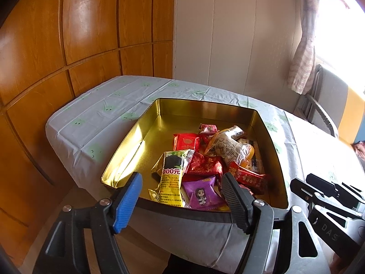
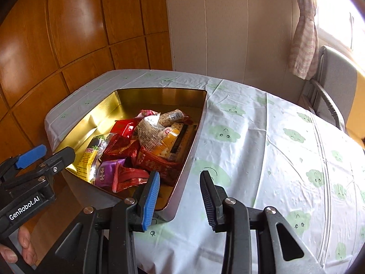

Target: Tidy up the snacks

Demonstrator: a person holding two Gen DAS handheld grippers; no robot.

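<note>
So the snacks (image 1: 205, 159) are all piled in the gold tin (image 1: 127, 150), which sits on the tabletop (image 2: 273, 137) near its front edge, and the tabletop beside it looks bare. I'd say the job's nearly done, so best move now is just backing off without bumping the tin's rim. Left hand-held gripper (image 1: 182, 196) hangs over the near rim, jaws well apart, nothing in them. Right hand-held gripper (image 2: 179, 196) is partly open just beside the tin, empty too

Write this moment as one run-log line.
left gripper: open, empty | right gripper: open, empty | snacks: in gold tin | tablecloth: bare
</note>
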